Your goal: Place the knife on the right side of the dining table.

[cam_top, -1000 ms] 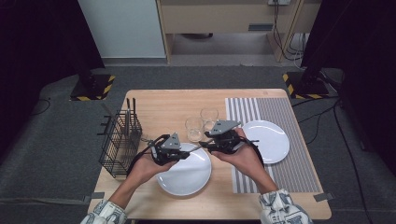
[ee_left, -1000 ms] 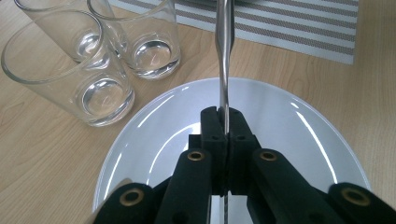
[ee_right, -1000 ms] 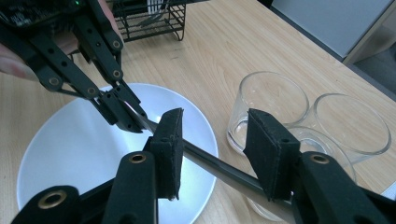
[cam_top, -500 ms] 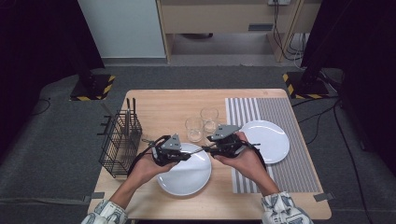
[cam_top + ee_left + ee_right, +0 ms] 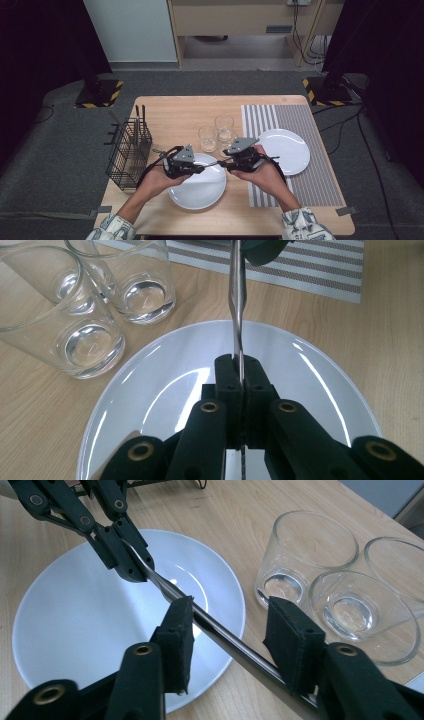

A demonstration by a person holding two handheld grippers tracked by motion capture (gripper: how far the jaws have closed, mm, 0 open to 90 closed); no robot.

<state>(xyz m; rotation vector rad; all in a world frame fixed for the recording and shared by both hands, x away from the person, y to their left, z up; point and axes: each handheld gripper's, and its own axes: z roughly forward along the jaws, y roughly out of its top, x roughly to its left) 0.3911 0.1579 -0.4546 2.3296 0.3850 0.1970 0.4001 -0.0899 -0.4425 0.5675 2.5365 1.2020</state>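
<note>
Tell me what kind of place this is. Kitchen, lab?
Most likely a staged lab or recording room, not a kitchen. The wooden table stands alone on grey carpet between black curtains, with hazard-striped stand bases at its far corners and cables trailing behind. Plates, glasses and a cutlery basket look like props.

The wooden table [image 5: 190,112] is evenly lit from above, while the surrounding room is left dark and soft shadows are cast beneath the hands. Bright streaks of glare are seen on the white plate [image 5: 150,385] and along the metal utensil handle [image 5: 235,647]. The nearest black jaws are rendered slightly soft in both gripper views.
</note>
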